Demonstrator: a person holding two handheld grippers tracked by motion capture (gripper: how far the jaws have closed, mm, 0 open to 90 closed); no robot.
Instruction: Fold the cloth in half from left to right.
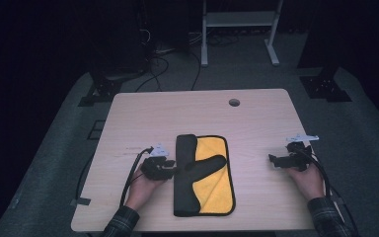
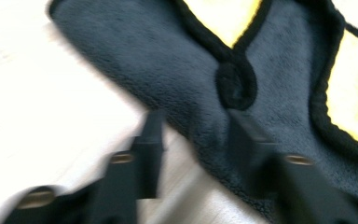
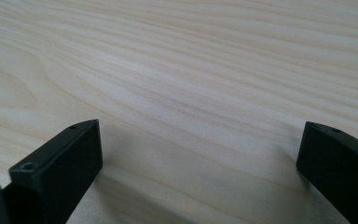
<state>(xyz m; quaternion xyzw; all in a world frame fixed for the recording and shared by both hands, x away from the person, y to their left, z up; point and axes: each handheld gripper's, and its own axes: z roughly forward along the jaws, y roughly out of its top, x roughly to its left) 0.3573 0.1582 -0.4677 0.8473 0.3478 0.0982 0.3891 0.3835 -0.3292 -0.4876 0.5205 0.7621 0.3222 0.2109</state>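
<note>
Currently the left gripper sits part-open at the folded cloth's dark edge, holding nothing. Well apart, the right gripper rests wide open on the surface.

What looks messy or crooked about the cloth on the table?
The cloth is folded unevenly: a dark flap slants across its yellow side instead of lying square. The left gripper sits open at its left edge.

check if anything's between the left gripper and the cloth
Nothing visible stands between them. The left gripper sits right at the left edge of the cloth, and in the left gripper view its parted jaws reach over the dark grey folded part. No pad visibly presses on the fabric, and bare table lies beside it.
</note>
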